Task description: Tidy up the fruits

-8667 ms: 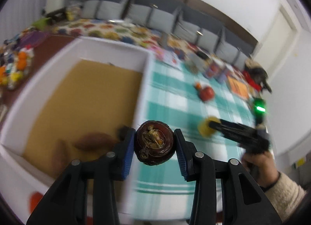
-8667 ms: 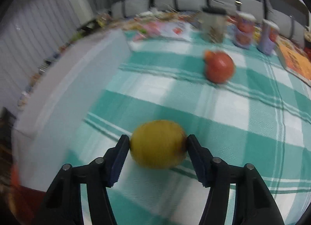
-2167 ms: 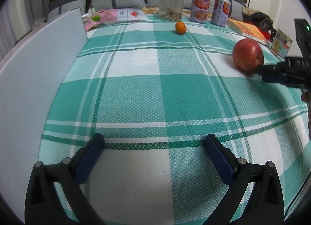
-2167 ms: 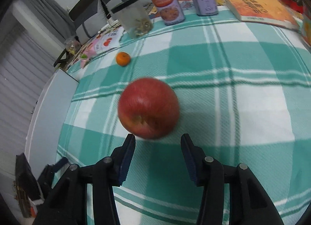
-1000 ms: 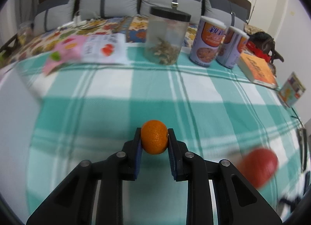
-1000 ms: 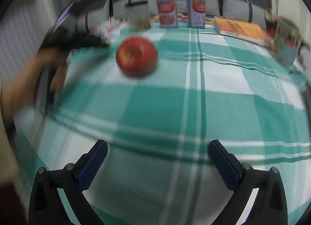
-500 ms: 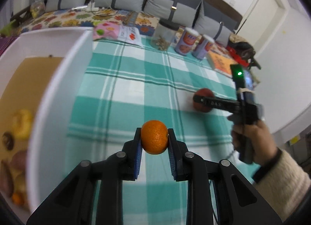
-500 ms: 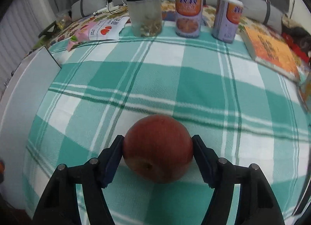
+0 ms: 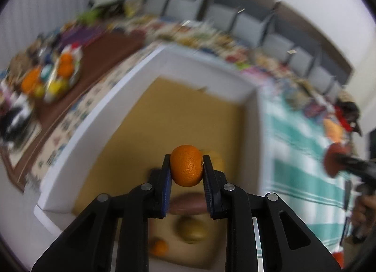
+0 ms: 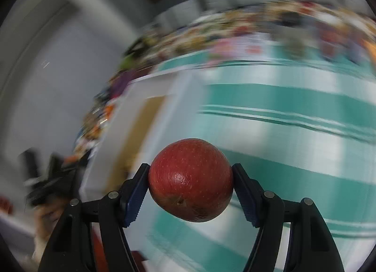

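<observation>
our left hand-held gripper [image 9: 186, 172] clamps the mandarin [image 9: 186, 168] above the white box [image 9: 206, 70]; only this view shows fruit lying inside. our right hand-held gripper [image 10: 190, 192] squeezes the red apple [image 10: 190, 179] over the checked cloth [image 10: 293, 145], beside the box's edge.

Green-and-white checked cloth [image 9: 293, 135] spread flat; row of grey cushions [image 9: 246, 23] along the far wall; brown tabletop [image 9: 77, 84] crowded with blurred colourful clutter.
</observation>
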A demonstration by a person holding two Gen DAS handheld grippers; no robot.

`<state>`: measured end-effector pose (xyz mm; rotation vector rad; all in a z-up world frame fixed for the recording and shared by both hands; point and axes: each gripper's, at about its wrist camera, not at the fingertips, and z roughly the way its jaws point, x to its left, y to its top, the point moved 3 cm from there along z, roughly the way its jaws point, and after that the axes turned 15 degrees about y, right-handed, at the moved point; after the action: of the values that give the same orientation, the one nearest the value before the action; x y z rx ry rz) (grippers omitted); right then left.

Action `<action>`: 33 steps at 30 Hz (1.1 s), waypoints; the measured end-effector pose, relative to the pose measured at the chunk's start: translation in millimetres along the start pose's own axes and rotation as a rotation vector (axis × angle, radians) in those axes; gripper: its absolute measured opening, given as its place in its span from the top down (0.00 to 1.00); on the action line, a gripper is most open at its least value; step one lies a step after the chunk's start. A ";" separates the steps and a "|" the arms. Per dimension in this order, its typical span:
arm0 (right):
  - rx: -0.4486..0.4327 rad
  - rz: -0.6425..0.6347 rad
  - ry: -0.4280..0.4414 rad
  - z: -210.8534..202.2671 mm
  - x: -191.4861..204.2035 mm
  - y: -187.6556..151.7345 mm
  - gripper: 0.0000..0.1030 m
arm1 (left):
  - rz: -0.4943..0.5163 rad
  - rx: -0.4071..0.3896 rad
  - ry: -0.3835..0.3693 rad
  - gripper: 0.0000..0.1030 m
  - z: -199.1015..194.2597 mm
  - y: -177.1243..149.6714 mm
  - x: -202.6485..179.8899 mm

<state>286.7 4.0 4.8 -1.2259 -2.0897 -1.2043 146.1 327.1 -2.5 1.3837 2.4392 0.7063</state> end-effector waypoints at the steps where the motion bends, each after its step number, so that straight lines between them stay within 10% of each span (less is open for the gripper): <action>1: 0.033 -0.024 0.030 22.9 19.8 4.4 0.33 | -0.004 0.026 0.011 0.77 11.0 0.3 4.5; 6: 0.186 -0.080 0.057 144.2 71.6 26.5 0.33 | 0.004 0.137 0.075 0.77 76.2 10.8 16.8; 15: 0.391 -0.220 -0.323 252.8 38.2 35.8 0.32 | 0.047 0.243 0.085 0.75 140.8 22.4 -4.7; 20: 0.334 -0.238 -0.327 227.5 42.8 41.8 0.17 | 0.054 0.186 0.104 0.27 126.1 22.3 -0.5; 24: 0.212 -0.293 -0.379 181.5 72.8 54.8 0.00 | 0.080 0.036 0.114 0.17 68.7 25.1 7.7; 33: 0.107 -0.346 -0.419 96.9 133.1 -6.0 0.00 | 0.056 -0.273 0.239 0.01 -79.1 -7.6 21.8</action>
<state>218.7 148.4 45.4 -1.1775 -2.7270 -1.0163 94.6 319.8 61.3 1.3288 2.3659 1.2309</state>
